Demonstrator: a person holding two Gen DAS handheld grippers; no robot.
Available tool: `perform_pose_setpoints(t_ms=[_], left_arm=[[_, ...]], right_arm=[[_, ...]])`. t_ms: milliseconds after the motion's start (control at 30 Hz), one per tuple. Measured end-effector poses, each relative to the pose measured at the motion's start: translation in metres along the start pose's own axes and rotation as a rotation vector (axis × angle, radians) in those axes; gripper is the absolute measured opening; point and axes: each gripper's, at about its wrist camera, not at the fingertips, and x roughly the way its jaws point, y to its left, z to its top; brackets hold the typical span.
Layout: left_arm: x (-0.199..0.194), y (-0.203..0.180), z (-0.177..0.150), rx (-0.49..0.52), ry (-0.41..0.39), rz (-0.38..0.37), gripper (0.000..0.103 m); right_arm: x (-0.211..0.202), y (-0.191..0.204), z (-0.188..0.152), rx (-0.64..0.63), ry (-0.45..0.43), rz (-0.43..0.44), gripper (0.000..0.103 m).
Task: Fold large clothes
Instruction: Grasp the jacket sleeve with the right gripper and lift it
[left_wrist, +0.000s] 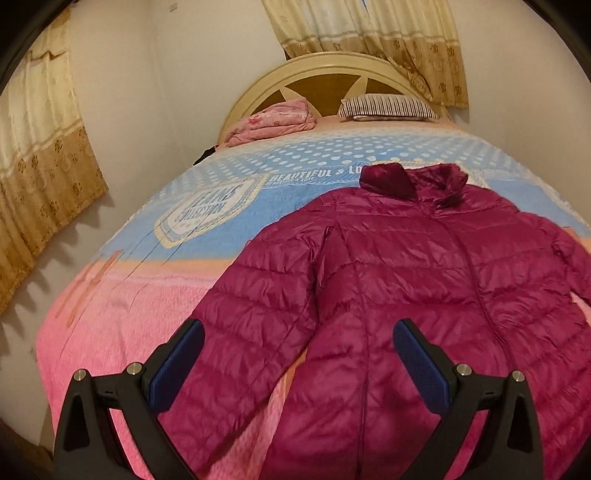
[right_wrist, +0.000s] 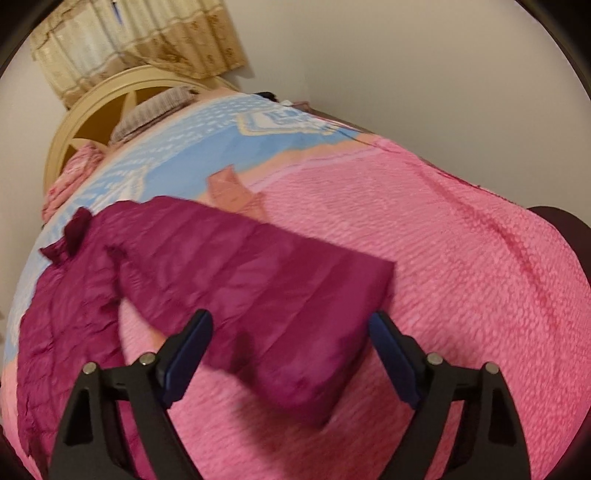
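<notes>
A magenta quilted puffer jacket (left_wrist: 424, 273) lies flat and face up on the bed, collar toward the headboard. My left gripper (left_wrist: 297, 332) is open above its left sleeve and lower body, holding nothing. In the right wrist view the jacket's right sleeve (right_wrist: 266, 295) stretches out over the pink blanket, with the body (right_wrist: 70, 302) at the left. My right gripper (right_wrist: 290, 328) is open and hovers over the sleeve's cuff end, holding nothing.
The bed is covered by a pink and blue blanket (left_wrist: 122, 306). A folded pink quilt (left_wrist: 273, 122) and a striped pillow (left_wrist: 388, 107) lie by the cream headboard (left_wrist: 325, 66). Curtains (left_wrist: 40, 155) hang on the left wall. Walls stand close on both sides.
</notes>
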Motion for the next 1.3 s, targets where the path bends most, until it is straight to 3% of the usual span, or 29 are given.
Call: perform_pose_setpoints(t_ms=[133,400,600,933,1133,1300], left_arm=[[0.032,-0.007,0.003,0.005,0.046,0.002,0.102],[0.081,-0.02,0.0,0.032,0.141,0.011,0.102],[0.085,-0.009,0.014,0.013,0.145,-0.006,0.102],[0.084,0.033,0.031,-0.068,0.134,-0.003,0.102],[0.092,0.045,0.027,-0.092,0.146,-0.005,0.102],[0.091,0.05,0.026,-0.098,0.145,-0.007,0.102]], right_arm=[[0.014,-0.014,0.002,0.033,0.031,-0.016,0.075],[0.03,-0.011,0.0,0.008,0.068,0.088,0.023],[0.028,0.022,0.019,-0.095,0.035,0.095,0.018],[0.002,0.15,0.045,-0.374,-0.106,0.136,0.017],[-0.006,0.233,0.028,-0.537,-0.15,0.186,0.017],[0.006,0.293,0.001,-0.625,-0.118,0.248,0.017]])
